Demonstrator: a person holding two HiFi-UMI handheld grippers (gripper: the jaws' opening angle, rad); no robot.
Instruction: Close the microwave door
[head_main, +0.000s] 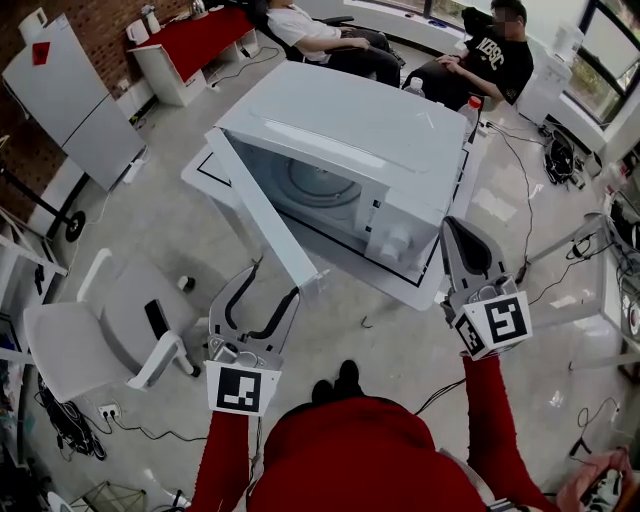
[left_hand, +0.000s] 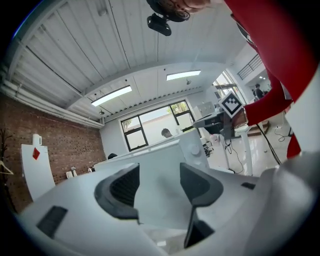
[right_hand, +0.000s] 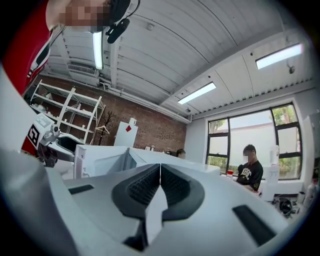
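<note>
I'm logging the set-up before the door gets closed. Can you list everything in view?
microwave: one, white, on the table
microwave door: one, white, swung open
table: one, white, under the microwave
clear bottle: one, behind the microwave
red-capped bottle: one, behind the microwave, right
chair: one, white, floor at left
tall cabinet: one, white with a red mark, upper left
person in white: one, seated beyond the table
person in black: one, seated beyond the table
left gripper: one, grey, jaws open, by the door's free edge
right gripper: one, grey, jaws shut, empty, near the microwave's front right corner
sleeves: two, red, bottom
</note>
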